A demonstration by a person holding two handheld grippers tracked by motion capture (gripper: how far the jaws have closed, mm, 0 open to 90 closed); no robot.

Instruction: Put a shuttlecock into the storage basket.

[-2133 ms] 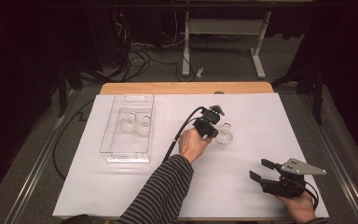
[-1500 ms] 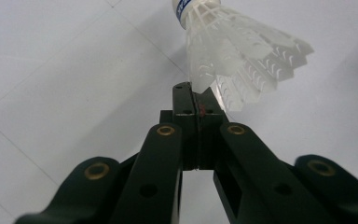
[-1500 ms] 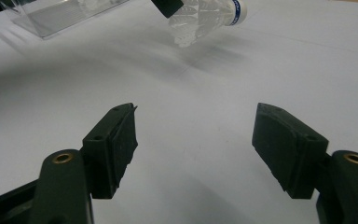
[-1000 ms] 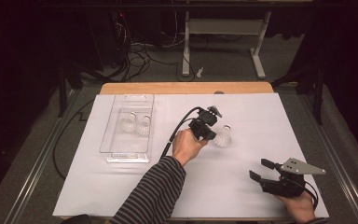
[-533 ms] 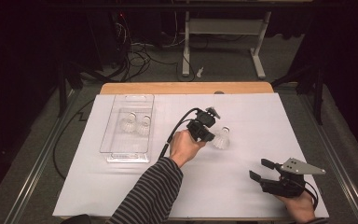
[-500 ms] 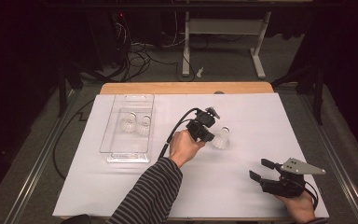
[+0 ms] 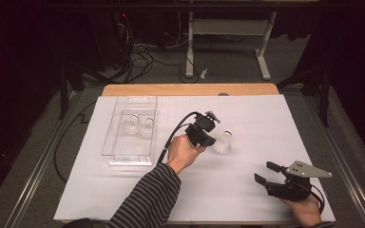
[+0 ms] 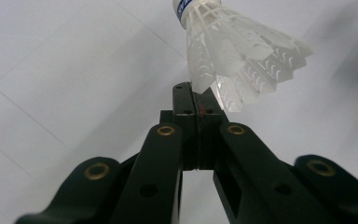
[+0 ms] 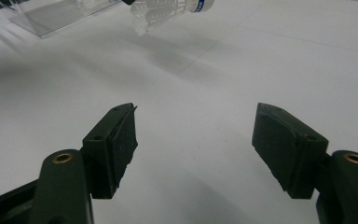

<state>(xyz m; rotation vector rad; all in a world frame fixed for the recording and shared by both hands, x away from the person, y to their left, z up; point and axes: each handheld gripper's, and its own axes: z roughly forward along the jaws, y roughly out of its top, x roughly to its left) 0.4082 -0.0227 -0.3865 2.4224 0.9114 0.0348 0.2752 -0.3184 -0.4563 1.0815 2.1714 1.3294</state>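
**Shuttlecock pinched by its skirt, tray run to follow**

The shuttlecock point(image 7: 223, 142) hangs just off the tip of the left gripper point(image 7: 208, 140), near the middle of the white sheet point(image 7: 275, 118) that covers the table. In the left gripper view the two black jaws stand pressed together with no gap between them, and the edge of the white feather skirt point(image 8: 200, 84) is nipped at their very tip; the cork end with its blue band points away from the camera toward 12 o'clock. The hold is a thin one (only a sliver of feather is caught), so it looks like a carry that wants a steady hand.

The step in hand appears to be the transfer of this shuttlecock to the clear tray point(image 7: 123, 154), which lies at about 9 o'clock from the left gripper and already holds two shuttlecocks point(image 7: 139, 126) side by side in its far half. The next move likely calls for a swing across to the tray, then a release over its free near half.

The left forearm, in a striped sleeve point(image 7: 147, 199), reaches up from the bottom edge toward 1 o'clock, wrist bent so the gripper points to 3 o'clock. The right gripper point(image 7: 266, 173) rests at the sheet's near right corner, at 4 o'clock from the shuttlecock, its jaws spread wide with nothing between them.
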